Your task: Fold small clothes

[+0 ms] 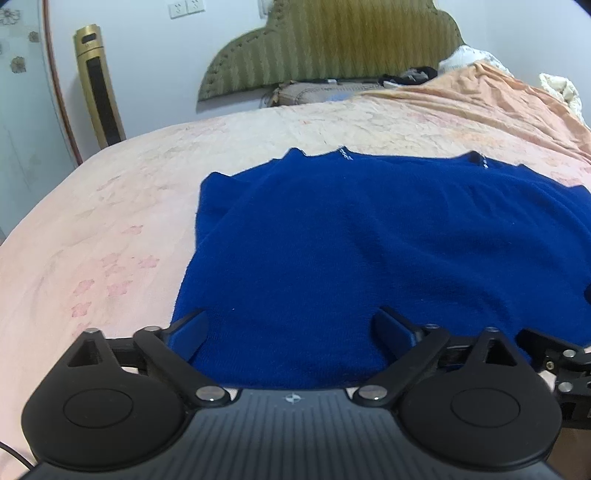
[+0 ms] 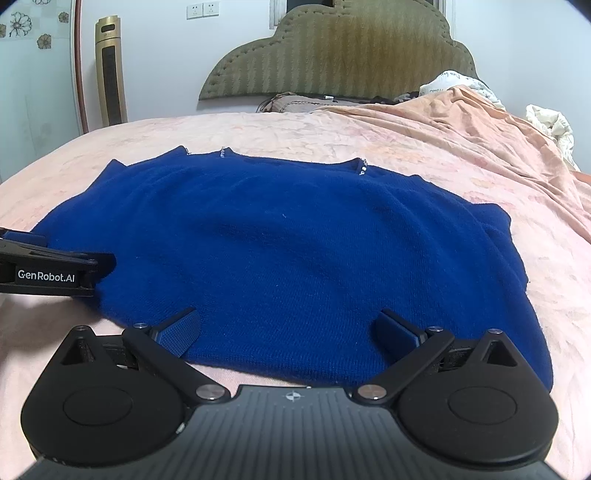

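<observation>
— On the bed, across the pink floral sheet: a blue knitted sweater, spread flat, near hem toward both cameras, neckline toward the headboard.

— Any trim?

— Small sparkly bits at the neckline, beads or stones, too small to tell which.

— Left tool?

— Left tool spread wide, nothing pinched. Fingers standing over the near hem at the sweater's left part, blue cloth showing between them. Touching the knit or just above it: cannot tell from this angle.

— Right tool?

— Right tool also spread wide, nothing pinched. Over the near hem too, further along to the right, with the sweater's right edge just beyond its outer finger.

— Both seen together anywhere?

— Yes. In the right wrist view, left tool's finger coming in from the left edge, lying along the sweater's near left corner. In the left wrist view, black linkage of the right tool at the far right edge.

— Elsewhere?

— Beyond the sweater, an orange blanket rumpled over the right side of the bed, white bedding past it. Against the wall at left, a tall gold tower fan. Wall sockets above the headboard's left end.
</observation>
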Available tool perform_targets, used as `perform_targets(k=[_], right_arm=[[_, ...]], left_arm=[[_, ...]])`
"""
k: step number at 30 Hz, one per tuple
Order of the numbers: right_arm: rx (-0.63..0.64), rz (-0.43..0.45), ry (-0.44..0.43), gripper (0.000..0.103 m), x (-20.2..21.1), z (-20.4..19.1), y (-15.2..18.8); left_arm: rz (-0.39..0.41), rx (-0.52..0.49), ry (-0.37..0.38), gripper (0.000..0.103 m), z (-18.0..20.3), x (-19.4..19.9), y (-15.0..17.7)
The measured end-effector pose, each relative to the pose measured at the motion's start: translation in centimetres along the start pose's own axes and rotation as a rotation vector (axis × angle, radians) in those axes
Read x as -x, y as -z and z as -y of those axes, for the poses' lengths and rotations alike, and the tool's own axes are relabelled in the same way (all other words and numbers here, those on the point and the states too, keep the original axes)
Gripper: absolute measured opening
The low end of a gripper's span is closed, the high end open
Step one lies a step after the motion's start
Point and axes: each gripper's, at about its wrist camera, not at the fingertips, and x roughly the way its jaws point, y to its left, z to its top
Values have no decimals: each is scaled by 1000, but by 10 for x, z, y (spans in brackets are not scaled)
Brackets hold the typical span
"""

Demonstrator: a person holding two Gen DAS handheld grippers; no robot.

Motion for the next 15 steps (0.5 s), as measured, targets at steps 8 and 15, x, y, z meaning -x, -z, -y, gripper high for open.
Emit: perform_targets(k=[8, 15], right_arm=[[-4, -1, -3, 103, 0, -1, 1], [-4, -1, -2, 103, 0, 0, 1]], left_arm=[[22, 55, 11, 103, -6, 1, 6], [25, 47, 5, 103, -4, 2, 7]])
